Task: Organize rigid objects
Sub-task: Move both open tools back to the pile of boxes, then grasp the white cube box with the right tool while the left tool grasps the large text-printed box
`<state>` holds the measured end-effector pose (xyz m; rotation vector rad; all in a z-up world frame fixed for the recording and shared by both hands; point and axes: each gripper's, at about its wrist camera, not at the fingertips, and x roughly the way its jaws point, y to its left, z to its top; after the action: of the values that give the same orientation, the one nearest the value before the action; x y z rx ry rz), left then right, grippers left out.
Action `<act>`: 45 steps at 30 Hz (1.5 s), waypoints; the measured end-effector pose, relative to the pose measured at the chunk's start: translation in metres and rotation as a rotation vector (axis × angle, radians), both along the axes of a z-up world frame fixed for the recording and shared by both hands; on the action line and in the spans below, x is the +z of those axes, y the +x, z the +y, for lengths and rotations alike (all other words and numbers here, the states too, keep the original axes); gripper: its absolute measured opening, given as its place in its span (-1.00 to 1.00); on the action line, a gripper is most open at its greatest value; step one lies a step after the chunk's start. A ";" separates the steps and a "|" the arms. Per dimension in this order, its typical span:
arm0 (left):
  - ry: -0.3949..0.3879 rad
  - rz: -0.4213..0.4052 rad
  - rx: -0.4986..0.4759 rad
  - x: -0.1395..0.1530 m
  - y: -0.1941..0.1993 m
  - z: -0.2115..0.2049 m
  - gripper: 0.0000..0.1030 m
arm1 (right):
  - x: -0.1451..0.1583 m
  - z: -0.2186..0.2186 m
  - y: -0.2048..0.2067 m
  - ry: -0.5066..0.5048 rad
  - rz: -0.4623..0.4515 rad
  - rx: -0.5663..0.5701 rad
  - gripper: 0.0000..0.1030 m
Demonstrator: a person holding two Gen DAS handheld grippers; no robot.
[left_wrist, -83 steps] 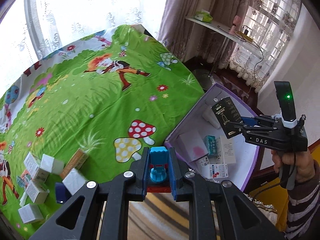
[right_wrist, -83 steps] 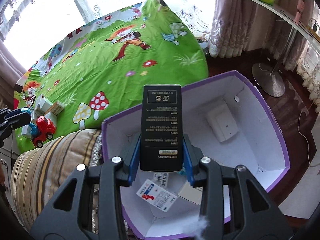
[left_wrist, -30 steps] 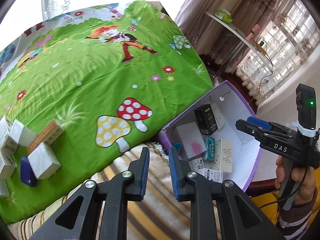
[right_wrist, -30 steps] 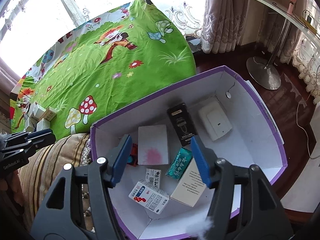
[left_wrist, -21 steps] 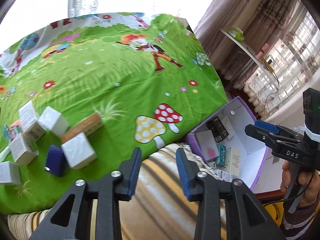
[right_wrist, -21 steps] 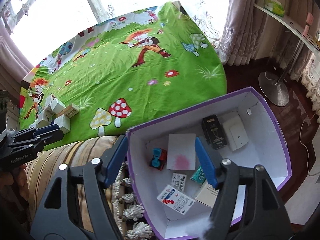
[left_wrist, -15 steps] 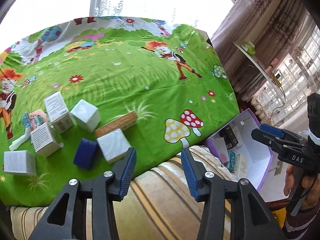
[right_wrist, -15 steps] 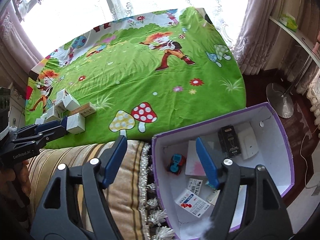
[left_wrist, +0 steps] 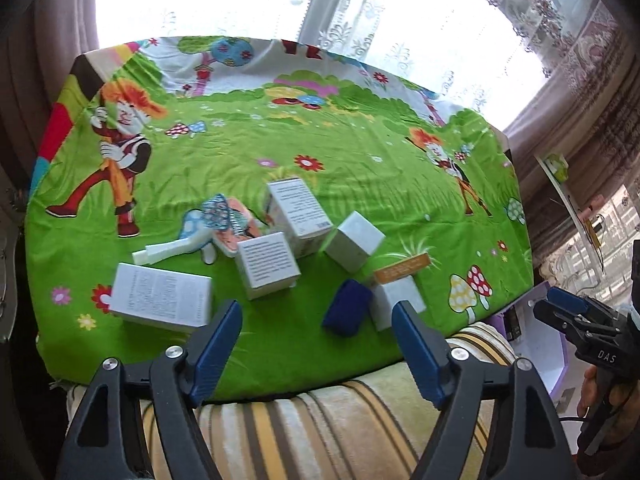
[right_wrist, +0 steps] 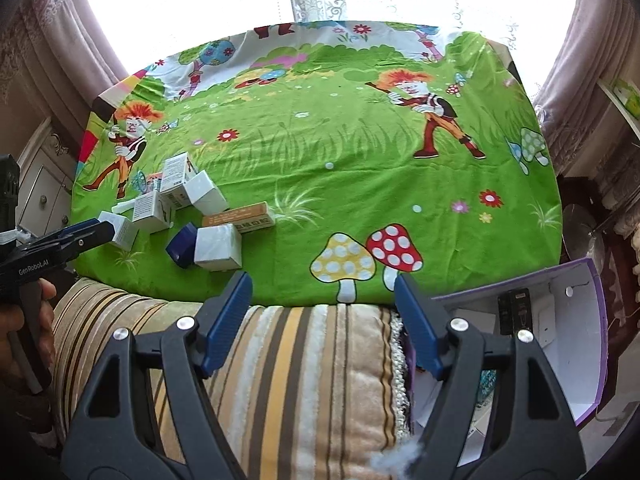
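A bed covered by a bright green cartoon-printed sheet point(left_wrist: 360, 184) fills both wrist views, with a striped beige and brown plush blanket point(right_wrist: 304, 380) along its near edge.

The left gripper point(left_wrist: 318, 344) hovers over the near edge of the sheet. Its blue-padded jaws are opening, with nothing between them. Just beyond them lies a loose cluster of small boxes: a flat white printed carton point(left_wrist: 162, 300) at the left, a white cube-shaped carton with printed text point(left_wrist: 266, 264) near the middle, a taller white carton point(left_wrist: 298, 212) behind it, a plain white cube box point(left_wrist: 354, 240), a slim orange box point(left_wrist: 402, 268), a dark blue box point(left_wrist: 346, 312) and another white box point(left_wrist: 396, 300) touching it. A colourful blister card point(left_wrist: 224, 224) lies behind the cartons.

The right gripper point(right_wrist: 322, 316) hangs over the striped blanket, its jaws also opening and empty. To its right, beside the bed, stands a purple-edged white cardboard box point(right_wrist: 588, 320), open at the top, with a black rectangular package point(right_wrist: 516, 312) and other packets inside. A hand point(right_wrist: 24, 320) grips the left gripper's handle at the left edge of this view.
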<state>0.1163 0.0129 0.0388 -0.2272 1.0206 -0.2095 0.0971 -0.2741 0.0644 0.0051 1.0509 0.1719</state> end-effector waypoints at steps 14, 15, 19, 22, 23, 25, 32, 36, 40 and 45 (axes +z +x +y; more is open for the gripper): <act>0.000 0.045 0.203 -0.021 0.006 0.075 0.98 | -0.039 0.078 0.030 0.049 0.115 0.133 0.51; 0.004 0.048 0.204 -0.024 0.007 0.075 0.99 | -0.044 0.082 0.030 0.047 0.124 0.143 0.51; 0.047 0.058 0.187 -0.034 0.009 0.074 0.99 | -0.059 0.095 0.034 0.033 0.146 0.159 0.51; 0.077 0.072 0.166 -0.043 0.012 0.070 0.99 | -0.069 0.098 0.038 0.024 0.165 0.157 0.51; 0.089 0.075 0.157 -0.045 0.012 0.069 0.99 | -0.072 0.099 0.039 0.020 0.169 0.155 0.51; 0.112 0.075 0.140 -0.047 0.014 0.065 0.99 | -0.076 0.100 0.040 0.017 0.178 0.157 0.51; 0.178 0.100 0.105 -0.057 0.022 0.059 1.00 | -0.086 0.105 0.048 0.001 0.194 0.166 0.51; 0.206 0.102 0.103 -0.062 0.026 0.059 1.00 | -0.092 0.107 0.052 -0.010 0.205 0.165 0.51; 0.218 0.096 0.108 -0.063 0.029 0.061 1.00 | -0.096 0.108 0.058 -0.019 0.210 0.157 0.51; 0.230 0.097 0.115 -0.064 0.028 0.063 1.00 | -0.097 0.111 0.058 -0.031 0.204 0.167 0.51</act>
<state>0.1444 0.0764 -0.0247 -0.0872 1.1142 0.0245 0.1549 -0.1632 -0.0325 -0.0954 1.2579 0.3113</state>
